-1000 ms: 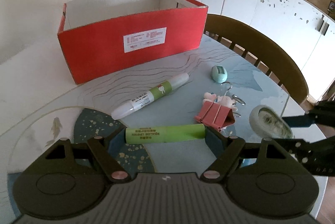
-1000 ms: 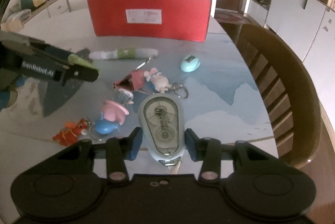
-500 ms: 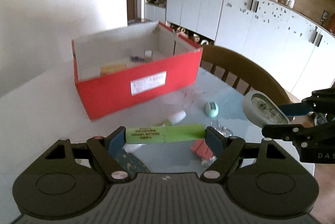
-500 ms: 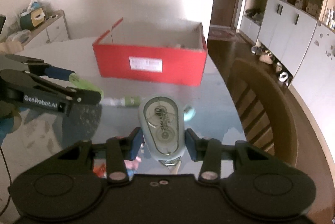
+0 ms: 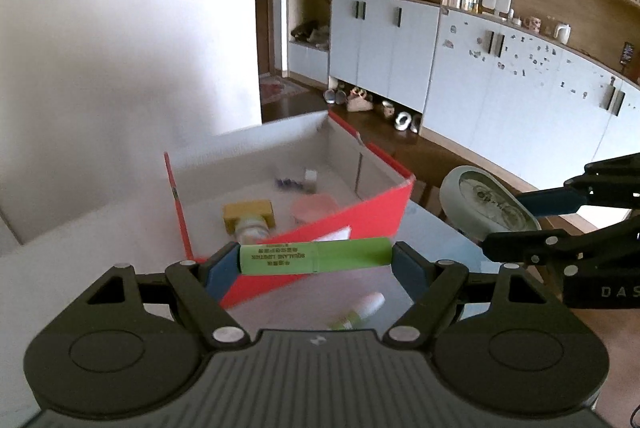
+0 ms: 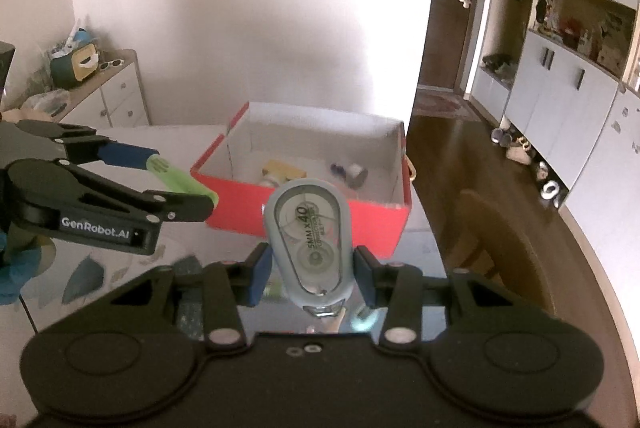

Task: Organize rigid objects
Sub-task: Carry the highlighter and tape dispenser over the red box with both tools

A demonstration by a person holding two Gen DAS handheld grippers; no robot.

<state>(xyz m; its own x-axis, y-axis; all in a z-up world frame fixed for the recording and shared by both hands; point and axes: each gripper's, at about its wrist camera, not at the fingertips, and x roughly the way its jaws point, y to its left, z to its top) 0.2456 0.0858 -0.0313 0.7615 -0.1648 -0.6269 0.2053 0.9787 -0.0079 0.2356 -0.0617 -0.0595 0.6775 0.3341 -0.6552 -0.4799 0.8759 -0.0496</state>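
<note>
Green lipstick tube [image 5: 315,255] clamped endwise in left claw [image 5: 316,262], correction tape dispenser [image 6: 309,240] gripped by right claw [image 6: 310,270], red box [image 6: 376,218] beyond.

Correction tape [image 6: 310,244] in right claw [image 6: 312,268]

Each of the 2 fisheye views sits just behind its own tool, looking forward and down from above the desk [image 5: 448,228]. Both share the red box [image 5: 320,228], seen near and open-topped. Each also catches the other tool at its edge: right tool [image 5: 516,224], left tool [image 6: 180,184].
</note>
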